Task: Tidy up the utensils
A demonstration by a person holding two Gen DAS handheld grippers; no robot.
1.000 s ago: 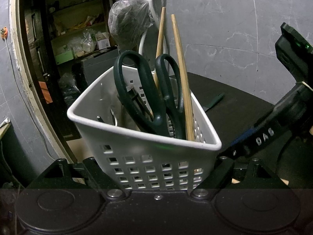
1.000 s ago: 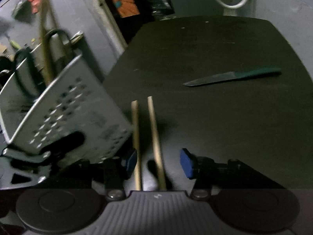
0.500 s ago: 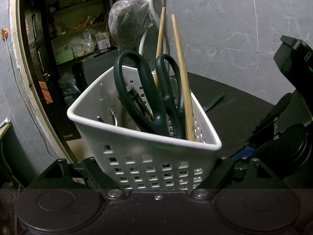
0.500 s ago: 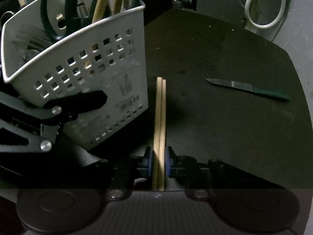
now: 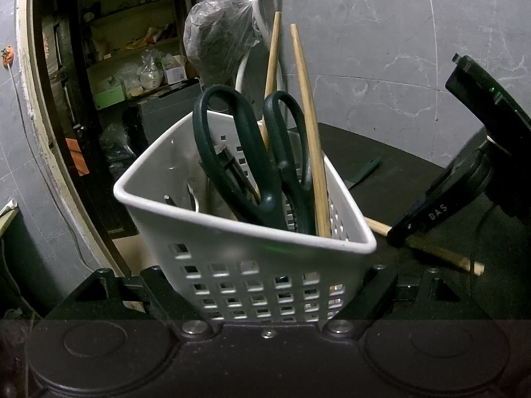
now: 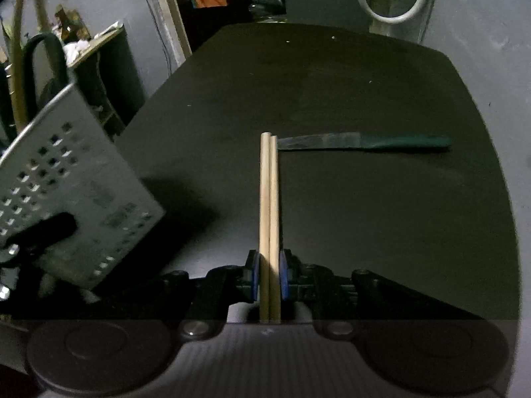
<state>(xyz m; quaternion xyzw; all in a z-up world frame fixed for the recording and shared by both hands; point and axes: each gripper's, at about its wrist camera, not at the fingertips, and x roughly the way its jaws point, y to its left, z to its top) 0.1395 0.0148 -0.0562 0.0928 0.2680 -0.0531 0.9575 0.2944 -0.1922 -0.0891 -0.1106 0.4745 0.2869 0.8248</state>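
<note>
Left wrist view: left tongs (image 5: 265,285) clamp one white basket (image 5: 232,252) holding one pair of scissors (image 5: 265,179) and two chopsticks (image 5: 312,152).

Right wrist view: right tongs (image 6: 269,275) grip two chopsticks (image 6: 269,205) side by side above the counter (image 6: 365,93); one knife (image 6: 365,141) lies beyond.

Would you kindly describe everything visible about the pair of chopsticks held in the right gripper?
The pair of chopsticks are two plain, pale wooden sticks with blunt round ends, lying side by side and touching along their length. The right gripper is shut on them, its blue pads pressing each side near the back end. They point forward over the dark table, their tips hiding the blade tip of a green-handled knife.
</note>
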